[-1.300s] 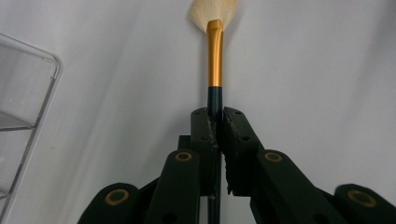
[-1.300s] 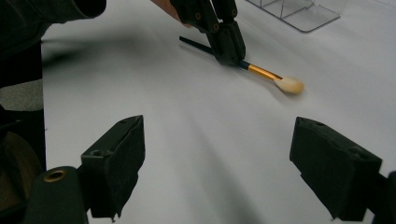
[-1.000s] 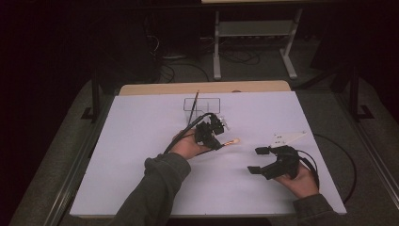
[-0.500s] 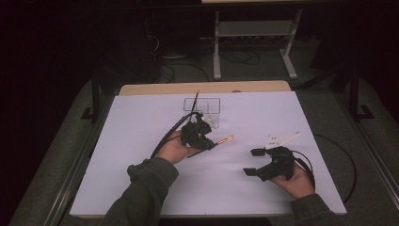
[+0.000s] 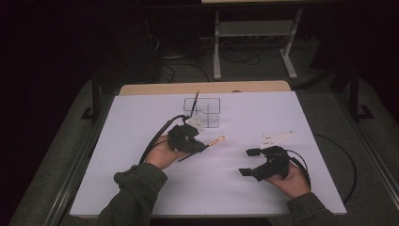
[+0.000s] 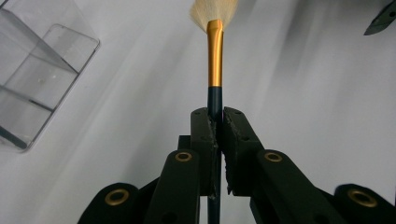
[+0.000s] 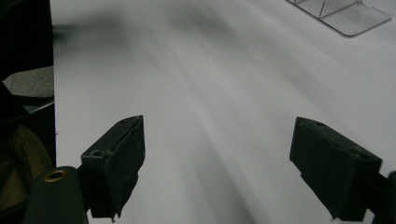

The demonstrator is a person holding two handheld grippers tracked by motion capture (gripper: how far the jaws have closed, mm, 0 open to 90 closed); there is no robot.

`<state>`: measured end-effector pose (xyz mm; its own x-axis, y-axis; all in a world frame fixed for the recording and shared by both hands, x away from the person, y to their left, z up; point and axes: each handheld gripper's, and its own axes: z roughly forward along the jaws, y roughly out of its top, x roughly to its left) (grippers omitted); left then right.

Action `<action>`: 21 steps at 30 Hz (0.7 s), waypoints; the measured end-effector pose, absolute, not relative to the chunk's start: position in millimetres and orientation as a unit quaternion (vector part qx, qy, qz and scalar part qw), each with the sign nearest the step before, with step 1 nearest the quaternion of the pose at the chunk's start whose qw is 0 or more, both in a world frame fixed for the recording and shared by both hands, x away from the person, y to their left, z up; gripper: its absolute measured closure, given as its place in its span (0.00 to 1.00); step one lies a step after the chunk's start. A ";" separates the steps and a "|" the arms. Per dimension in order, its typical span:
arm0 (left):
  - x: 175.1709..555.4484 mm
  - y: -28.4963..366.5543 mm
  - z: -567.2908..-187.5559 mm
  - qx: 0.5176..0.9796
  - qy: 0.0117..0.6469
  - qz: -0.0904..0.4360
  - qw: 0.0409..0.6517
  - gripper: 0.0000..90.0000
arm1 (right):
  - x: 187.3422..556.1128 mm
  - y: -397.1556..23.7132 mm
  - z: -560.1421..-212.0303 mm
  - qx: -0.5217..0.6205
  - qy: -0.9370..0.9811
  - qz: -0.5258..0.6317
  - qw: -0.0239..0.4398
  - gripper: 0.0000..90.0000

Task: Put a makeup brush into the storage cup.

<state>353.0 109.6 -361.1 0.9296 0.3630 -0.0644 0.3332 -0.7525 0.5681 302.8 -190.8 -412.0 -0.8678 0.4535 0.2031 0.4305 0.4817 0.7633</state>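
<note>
Between closed jaws: dark-handled, gold-ferruled, pale-bristled brush (image 6: 215, 56).

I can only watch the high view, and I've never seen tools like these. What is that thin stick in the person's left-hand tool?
Observer: In the left gripper view it is a makeup brush with a dark handle, a gold metal collar and pale bristles.
Operator: Is it really clamped?
Observer: Yes, the left gripper has both jaws pressed on the dark handle.
Operator: And the other tool?
Observer: The right gripper has its jaws wide apart with nothing between them, over the white table.
</note>
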 end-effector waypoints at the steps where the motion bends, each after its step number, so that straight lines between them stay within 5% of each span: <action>1: 351.9 110.7 -361.6 0.934 0.188 0.026 0.304 0.93 | 303.3 -190.1 -412.1 0.256 0.861 0.439 0.013 0.19; 21: 329.6 139.5 -357.5 0.922 0.189 0.034 0.337 0.93 | 316.4 -176.1 -384.7 0.241 0.865 0.439 0.008 0.19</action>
